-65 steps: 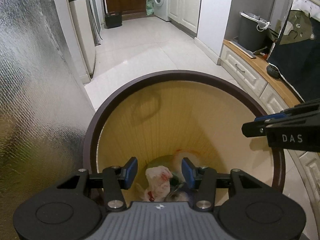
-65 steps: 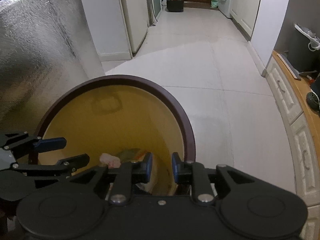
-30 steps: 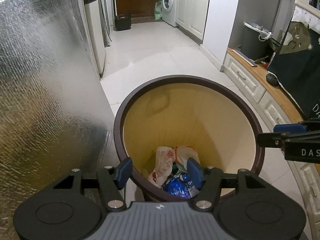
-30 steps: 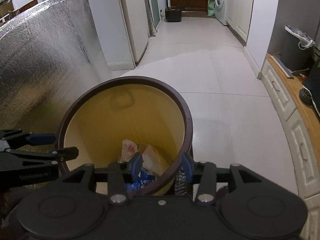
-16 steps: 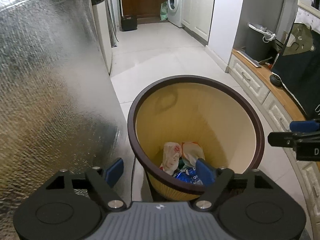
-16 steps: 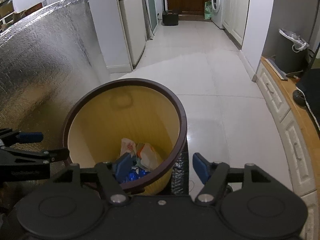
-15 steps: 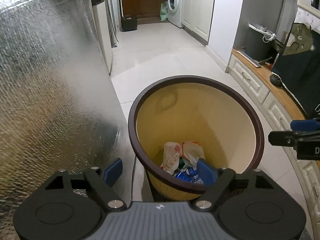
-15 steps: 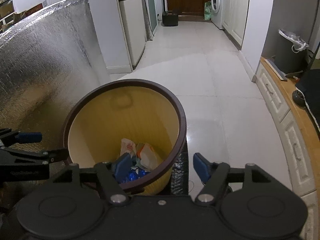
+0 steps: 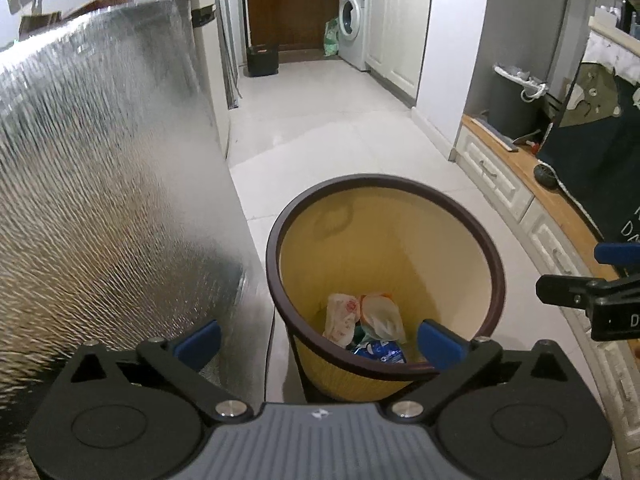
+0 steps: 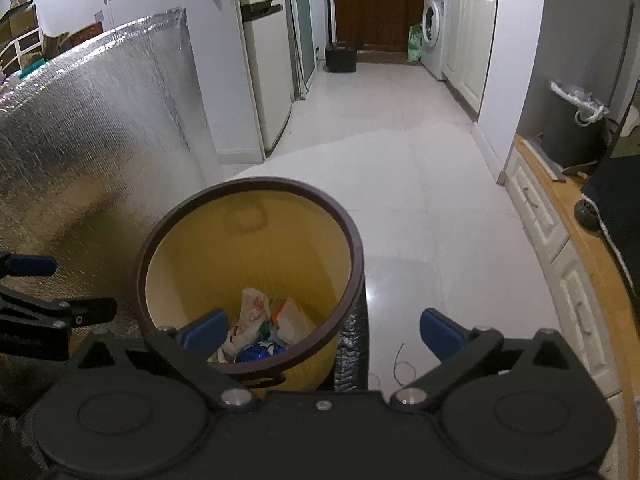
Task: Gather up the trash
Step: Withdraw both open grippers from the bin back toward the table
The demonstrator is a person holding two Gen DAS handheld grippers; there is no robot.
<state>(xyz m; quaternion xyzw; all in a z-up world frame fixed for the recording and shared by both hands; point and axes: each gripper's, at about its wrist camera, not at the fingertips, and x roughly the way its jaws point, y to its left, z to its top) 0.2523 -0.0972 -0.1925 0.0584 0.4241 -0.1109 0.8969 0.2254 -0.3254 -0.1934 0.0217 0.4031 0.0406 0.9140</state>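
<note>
Bin (image 9: 400, 264) stands on the floor (image 9: 340, 120), close beside a foil panel (image 9: 100, 200). Trash (image 9: 362, 326) lies at the bin bottom: white wrappers and a blue packet.

Left gripper (image 9: 319, 339): fingers opening, wide apart, nothing between the pads; they straddle the bin's near rim in view. Right gripper (image 10: 323, 331): fingers likewise opening, empty; one pad over the bin mouth, the other over bare floor.

A thin wire scrap (image 10: 400, 362) lies on the floor right of the bin.

Risks, judged:
- Wire scrap is thin and flat; wide fingers may skate over it and miss.
- Reaching low near the bin could clip the rim and tip it, spilling the trash.
- The two grippers are near each other; a crossing reach could collide.
</note>
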